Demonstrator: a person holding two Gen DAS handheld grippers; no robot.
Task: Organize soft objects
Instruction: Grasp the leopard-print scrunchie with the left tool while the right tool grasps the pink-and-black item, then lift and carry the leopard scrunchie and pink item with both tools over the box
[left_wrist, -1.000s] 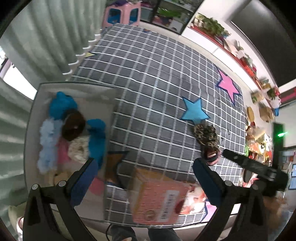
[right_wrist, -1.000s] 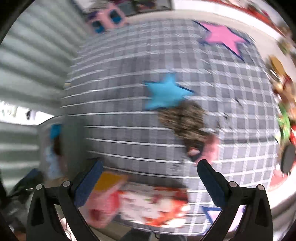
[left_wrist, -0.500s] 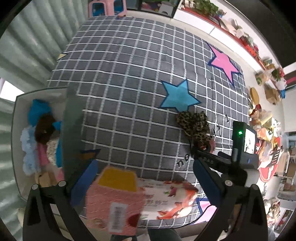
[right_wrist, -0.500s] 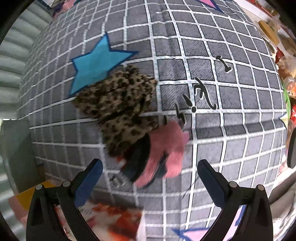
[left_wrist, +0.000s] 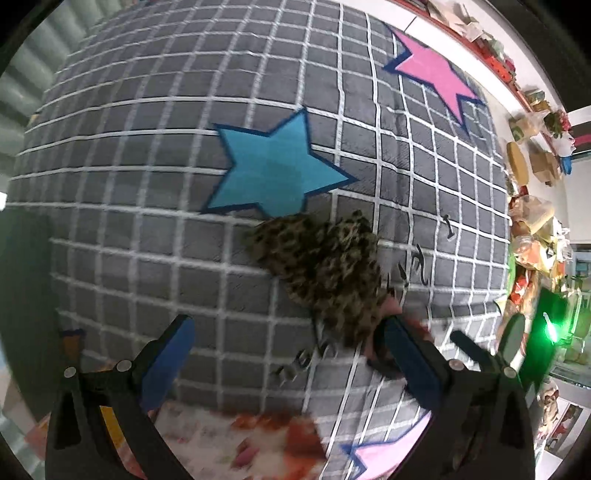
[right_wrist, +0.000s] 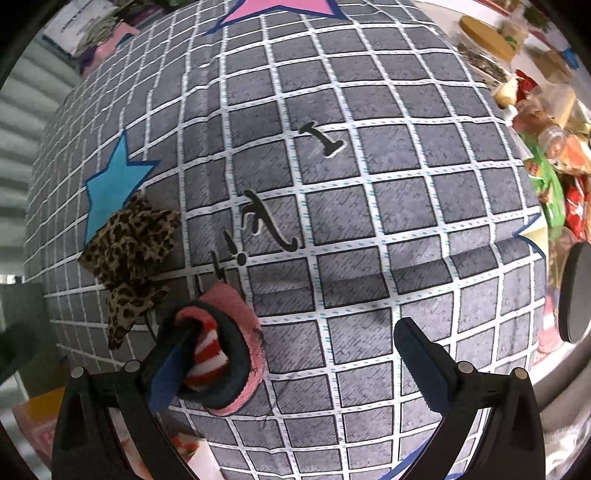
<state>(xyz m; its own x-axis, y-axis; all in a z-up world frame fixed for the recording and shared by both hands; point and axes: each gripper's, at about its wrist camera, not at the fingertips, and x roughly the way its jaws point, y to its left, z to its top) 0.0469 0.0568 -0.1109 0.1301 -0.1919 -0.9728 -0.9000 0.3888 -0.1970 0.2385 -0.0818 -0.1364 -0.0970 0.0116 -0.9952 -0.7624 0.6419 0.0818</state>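
Leopard-print fabric scrunchie lies on the grey checked bedspread beside a blue star. Just beside it, the right hand-held gripper stands spread wide, its left finger tucked inside a pink-and-dark sock. The left hand-held gripper hangs open above the bedspread.

Bedcover: grey, white grid, black lettering, blue star, pink star. Scrunchie: tan/black leopard print. Sock near-left: pink, dark cuff, red/white striped inside. Gripper pads: blue on black.
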